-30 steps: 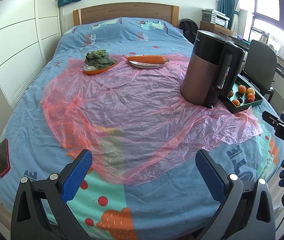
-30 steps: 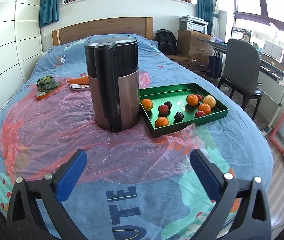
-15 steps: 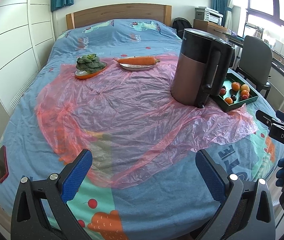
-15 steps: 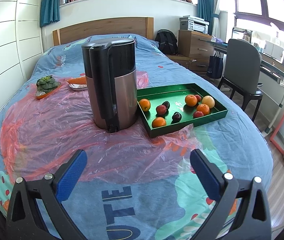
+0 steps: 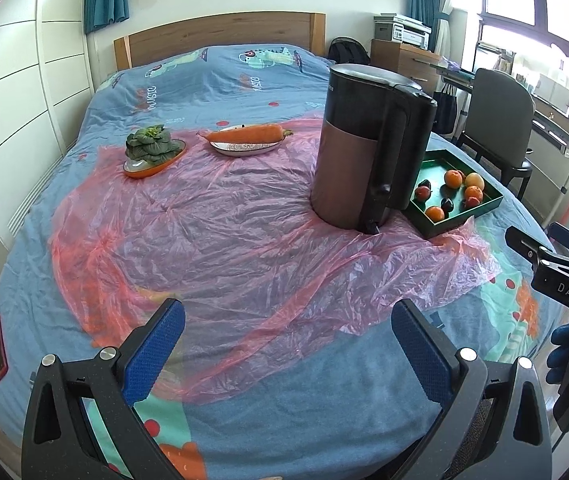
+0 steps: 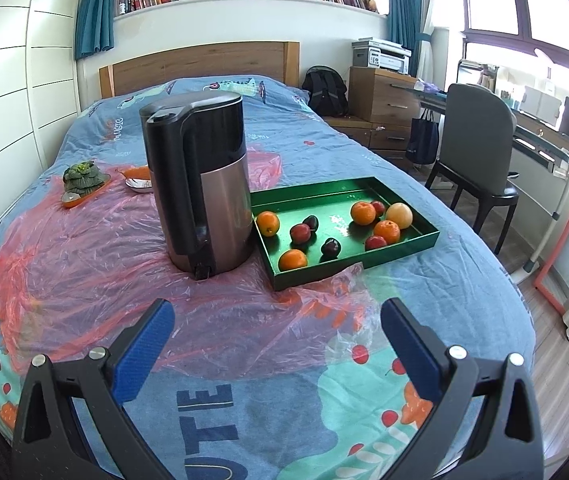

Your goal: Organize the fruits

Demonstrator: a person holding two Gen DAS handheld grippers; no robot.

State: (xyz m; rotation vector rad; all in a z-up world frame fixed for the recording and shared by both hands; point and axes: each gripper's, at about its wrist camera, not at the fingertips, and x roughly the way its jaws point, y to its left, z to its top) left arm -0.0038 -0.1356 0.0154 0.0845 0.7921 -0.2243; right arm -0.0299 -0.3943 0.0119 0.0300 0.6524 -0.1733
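Closing in on the bed [image 6: 464,276] from its foot end: compared with a second ago, the kettle [image 6: 200,188] and the green tray [image 6: 416,242] sit larger and nearer in both my views, so I'm carrying both claws forward, and nothing on the bed itself has shifted. For the fruit job that only means I'm shortening the reach.

My right gripper [image 6: 276,344] is spread wide with nothing between its blue pads; my left gripper [image 5: 288,344] is the same, empty over the pink plastic sheet [image 5: 204,240].

The fruit all lies loose in the tray just right of the kettle: an orange [image 6: 267,223] at the kettle end, a red plum [image 6: 299,233] with a dark one behind it, an orange [image 6: 292,260] by the near wall, a dark plum [image 6: 330,247], then a cluster of two oranges, a pale yellow fruit [image 6: 399,215], possibly a peach, and two small red ones. Scattered, not sorted by kind.

The tray's long axis runs from the kettle away to my right and slightly back, a short end facing the kettle.

Off left, greens [image 5: 150,146] and a carrot [image 5: 246,134] sit on their own dishes.
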